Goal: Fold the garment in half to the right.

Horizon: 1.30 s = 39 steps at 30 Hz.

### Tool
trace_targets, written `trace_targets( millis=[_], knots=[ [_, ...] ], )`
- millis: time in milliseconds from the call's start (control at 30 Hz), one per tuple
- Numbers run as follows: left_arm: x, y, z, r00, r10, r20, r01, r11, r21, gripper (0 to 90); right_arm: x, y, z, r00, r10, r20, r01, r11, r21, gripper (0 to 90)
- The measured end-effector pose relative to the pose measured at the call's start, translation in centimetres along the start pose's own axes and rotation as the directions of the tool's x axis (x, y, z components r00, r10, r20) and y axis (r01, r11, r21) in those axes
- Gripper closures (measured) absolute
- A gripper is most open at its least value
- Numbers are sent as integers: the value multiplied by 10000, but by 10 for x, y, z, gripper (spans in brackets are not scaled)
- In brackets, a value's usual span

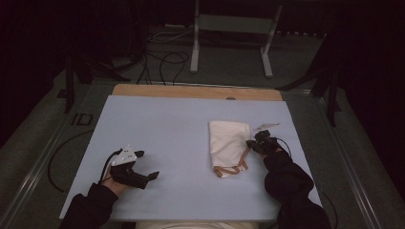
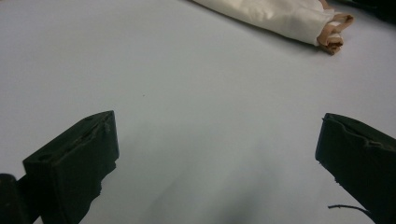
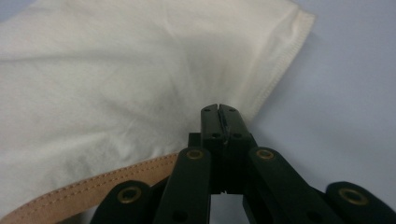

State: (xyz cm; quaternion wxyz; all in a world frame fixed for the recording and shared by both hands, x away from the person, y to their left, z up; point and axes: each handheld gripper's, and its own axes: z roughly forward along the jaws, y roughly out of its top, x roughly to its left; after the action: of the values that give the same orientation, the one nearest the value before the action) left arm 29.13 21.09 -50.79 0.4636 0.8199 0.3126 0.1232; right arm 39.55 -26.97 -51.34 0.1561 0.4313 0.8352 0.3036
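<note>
1. While it rests at the right edge of the cream cloth bag (image 1: 228,143), the right gripper (image 1: 252,144) has its jaws pressed together; whether fabric is pinched between them cannot be told.
2. Left of the bag, well apart from it, the left gripper (image 1: 152,176) holds its jaws wide open over the pale blue surface (image 1: 167,124).
3. Tan straps (image 1: 231,168) lie at the bag's near end.
</note>
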Motion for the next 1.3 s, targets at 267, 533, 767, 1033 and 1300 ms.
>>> trace_targets(
  millis=[267,533,767,1033,1300],
  knots=[
    [0,0,1,10000,-19,22,19,10000,29,1,-3,-2,-2,9998,73,158,-74,10000,60,900],
    [0,0,1,10000,-24,69,23,10000,91,1,-2,3,-9,9999,98,49,-95,9984,-556,778],
    [0,0,1,10000,-7,47,7,10000,92,1,5,14,-13,9988,-124,-475,79,9956,-935,477],
    [0,-1,1,9999,-51,89,50,9999,88,1,13,26,-17,9883,-471,-1450,315,9936,-1085,133],
    [1,0,0,9999,-22,111,21,9999,100,1,27,38,-28,9790,-1068,-1735,824,9864,-1422,106]
  ],
)
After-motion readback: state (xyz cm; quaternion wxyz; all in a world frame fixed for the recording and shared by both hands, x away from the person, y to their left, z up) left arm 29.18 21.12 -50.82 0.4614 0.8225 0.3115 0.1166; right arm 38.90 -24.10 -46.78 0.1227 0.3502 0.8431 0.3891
